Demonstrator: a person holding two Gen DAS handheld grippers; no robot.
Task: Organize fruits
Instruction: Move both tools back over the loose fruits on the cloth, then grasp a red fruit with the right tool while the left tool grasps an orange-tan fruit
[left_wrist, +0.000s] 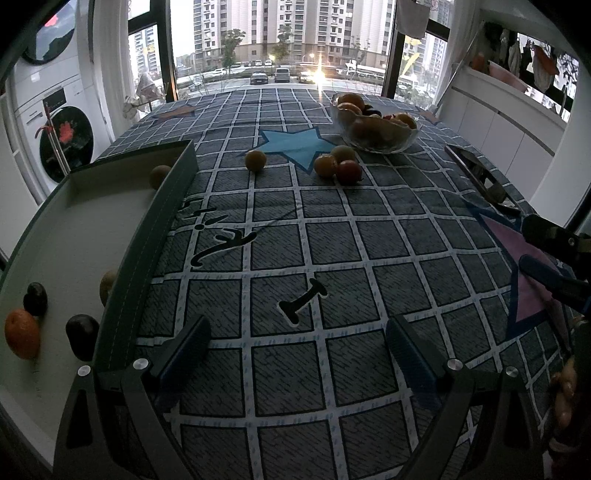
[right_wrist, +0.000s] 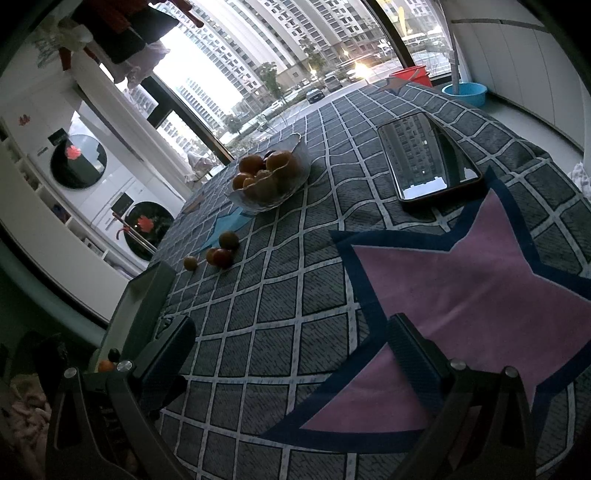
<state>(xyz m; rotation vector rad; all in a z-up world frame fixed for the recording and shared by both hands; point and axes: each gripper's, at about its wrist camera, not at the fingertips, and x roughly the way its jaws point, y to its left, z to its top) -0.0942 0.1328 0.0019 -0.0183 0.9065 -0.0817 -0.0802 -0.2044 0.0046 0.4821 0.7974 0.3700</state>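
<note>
With both the left gripper and right gripper fingers spread and empty, four loose fruits lie mid-worktop near the bowl, likely light, smooth, bruisable and prone to roll; grip across the widest part.

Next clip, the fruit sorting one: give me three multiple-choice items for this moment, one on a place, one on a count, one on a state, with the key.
1. Where does the phone lie?
A. in the tray
B. on the tablecloth
C. in the glass bowl

2. How many loose fruits lie on the cloth between tray and glass bowl?
A. two
B. four
C. six

3. What does the left gripper hold?
A. nothing
B. an orange
C. the phone

Key: 1 B, it lies flat beside the pink star. 2 B, one alone, three clustered. 3 A, jaws apart over bare cloth.
</note>
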